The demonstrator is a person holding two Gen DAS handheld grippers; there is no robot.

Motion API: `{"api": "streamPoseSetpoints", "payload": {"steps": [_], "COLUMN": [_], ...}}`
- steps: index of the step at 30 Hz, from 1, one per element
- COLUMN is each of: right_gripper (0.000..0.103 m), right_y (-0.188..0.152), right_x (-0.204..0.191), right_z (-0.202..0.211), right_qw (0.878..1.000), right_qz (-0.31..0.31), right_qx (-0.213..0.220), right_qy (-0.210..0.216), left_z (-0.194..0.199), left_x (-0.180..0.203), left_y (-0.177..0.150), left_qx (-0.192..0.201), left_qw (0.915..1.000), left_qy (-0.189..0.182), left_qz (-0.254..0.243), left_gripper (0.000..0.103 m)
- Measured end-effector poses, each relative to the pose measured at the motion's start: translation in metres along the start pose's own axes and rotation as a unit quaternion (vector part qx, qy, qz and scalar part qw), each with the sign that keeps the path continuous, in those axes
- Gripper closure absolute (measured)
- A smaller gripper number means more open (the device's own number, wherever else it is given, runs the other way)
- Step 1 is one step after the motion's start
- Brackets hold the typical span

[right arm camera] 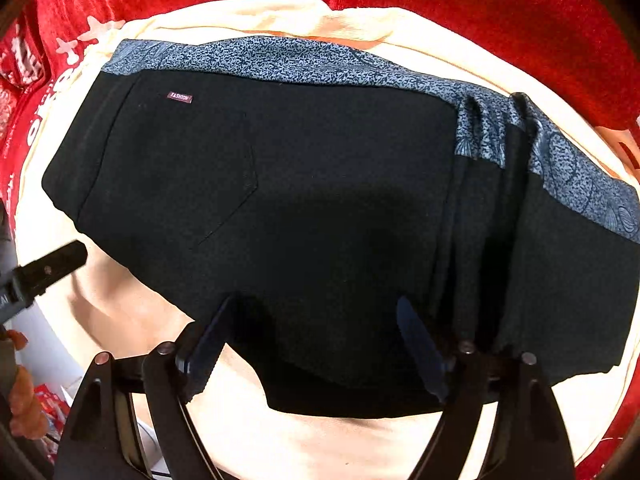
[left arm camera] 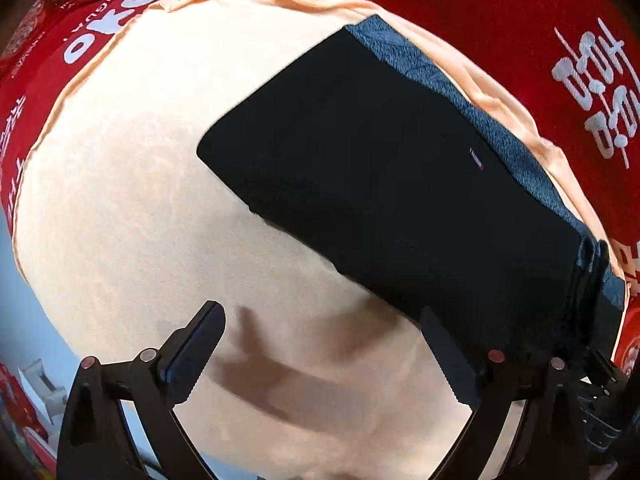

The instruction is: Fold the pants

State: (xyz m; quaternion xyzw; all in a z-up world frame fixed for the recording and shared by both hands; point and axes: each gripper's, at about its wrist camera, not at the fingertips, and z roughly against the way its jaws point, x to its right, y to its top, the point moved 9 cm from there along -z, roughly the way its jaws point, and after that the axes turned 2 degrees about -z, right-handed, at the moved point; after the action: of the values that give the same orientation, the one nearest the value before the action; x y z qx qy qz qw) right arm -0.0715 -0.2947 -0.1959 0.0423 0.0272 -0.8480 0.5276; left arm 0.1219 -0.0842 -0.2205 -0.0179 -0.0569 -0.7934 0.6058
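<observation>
The left gripper (left arm camera: 324, 344) is held with jaws wide over bare peach cloth (left arm camera: 132, 184); folded black pants (right arm camera: 280, 208) lie right of it. The right gripper (right arm camera: 316, 344), jaws wide, apparently straddles their near edge.

Both grippers spread wide, holding nothing

The left gripper (left arm camera: 322, 344) hangs off the near left edge of the folded black fabric pants (left arm camera: 384, 184), jaws apart and empty. The right gripper (right arm camera: 316, 340) hangs over the pants' near edge, jaws equally apart and empty.
</observation>
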Motion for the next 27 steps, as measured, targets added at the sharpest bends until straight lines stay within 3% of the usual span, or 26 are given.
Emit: {"api": "streamPoseSetpoints", "payload": {"steps": [5, 12, 18, 27], "right_gripper": [0.016, 0.014, 0.012, 0.011], "right_y": [0.000, -0.005, -0.009, -0.016], "right_x": [-0.004, -0.013, -0.018, -0.026], "right_z": [-0.003, -0.008, -0.012, -0.014], "right_qw": [1.000, 1.000, 1.000, 1.000], "right_qz": [0.004, 0.012, 0.021, 0.026], "right_qx": [0.001, 0.002, 0.004, 0.005], "right_qy": [-0.002, 0.001, 0.004, 0.003], "left_z": [0.005, 0.002, 0.004, -0.013], "left_x": [-0.009, -0.021, -0.016, -0.013], "left_y": [0.007, 0.015, 0.036, 0.042], "left_qx": [0.009, 0.021, 0.047, 0.054], "left_qw": [0.9997, 0.9930, 0.9740, 0.9628], "left_qy": [-0.018, -0.093, -0.195, -0.231], "left_qz": [0.017, 0.069, 0.106, 0.129], "left_gripper": [0.004, 0.004, 0.004, 0.004]}}
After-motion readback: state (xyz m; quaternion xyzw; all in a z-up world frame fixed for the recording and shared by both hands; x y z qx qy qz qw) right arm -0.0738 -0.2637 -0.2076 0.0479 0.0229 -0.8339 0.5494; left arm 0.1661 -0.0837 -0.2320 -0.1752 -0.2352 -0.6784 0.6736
